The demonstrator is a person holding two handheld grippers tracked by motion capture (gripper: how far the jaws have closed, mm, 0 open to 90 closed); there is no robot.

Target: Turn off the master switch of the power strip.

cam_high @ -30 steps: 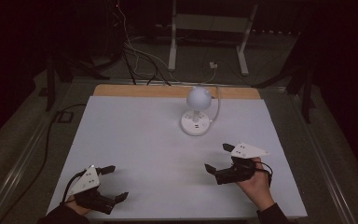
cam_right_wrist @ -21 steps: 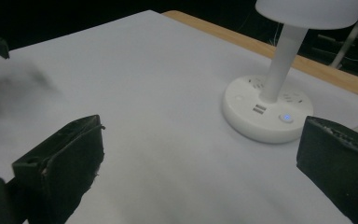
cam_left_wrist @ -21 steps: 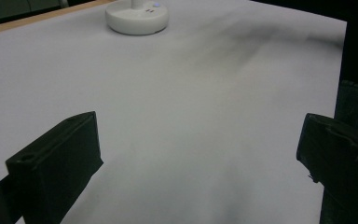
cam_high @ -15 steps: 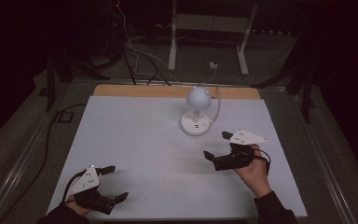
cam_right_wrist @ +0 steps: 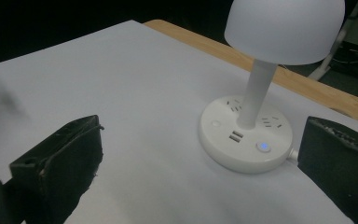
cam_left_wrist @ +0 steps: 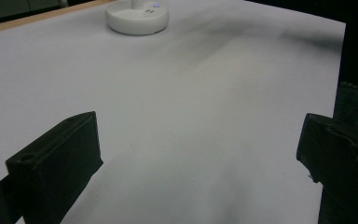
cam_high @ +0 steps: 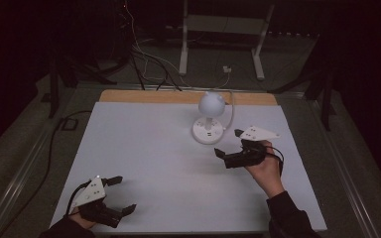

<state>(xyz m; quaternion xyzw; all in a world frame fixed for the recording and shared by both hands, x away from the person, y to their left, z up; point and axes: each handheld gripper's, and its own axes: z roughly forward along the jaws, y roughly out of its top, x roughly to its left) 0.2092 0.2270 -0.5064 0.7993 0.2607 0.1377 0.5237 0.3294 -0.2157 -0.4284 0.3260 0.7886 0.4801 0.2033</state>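
Presently | lamp (cam_high: pixel 209 119) stood upright at the table's (cam_high: pixel 144 148) far middle | right gripper (cam_high: pixel 229 144) near its base, jaws wide, empty | left gripper (cam_high: pixel 121 194) well apart, jaws wide | lamp judged rigid, smooth, top-heavy; grip the stem (cam_right_wrist: pixel 257 91), not the dome.

A table (cam_high: pixel 144 163) is being covered almost wholly by a white sheet (cam_high: pixel 129 134), with a strip of bare wood (cam_high: pixel 129 95) being left exposed along the far edge. A white desk lamp (cam_high: pixel 209 116) is being carried on the sheet, towards the far side and right of centre. Its round base (cam_right_wrist: pixel 245 135), fitted with sockets and a small blue-lit button (cam_right_wrist: pixel 263 146), is being rested flat on the white surface, and a domed shade (cam_right_wrist: pixel 284 28) is being held up on a straight stem (cam_right_wrist: pixel 257 93). A white cable (cam_high: pixel 229 111) is being trailed from the lamp beyond the table's far edge.
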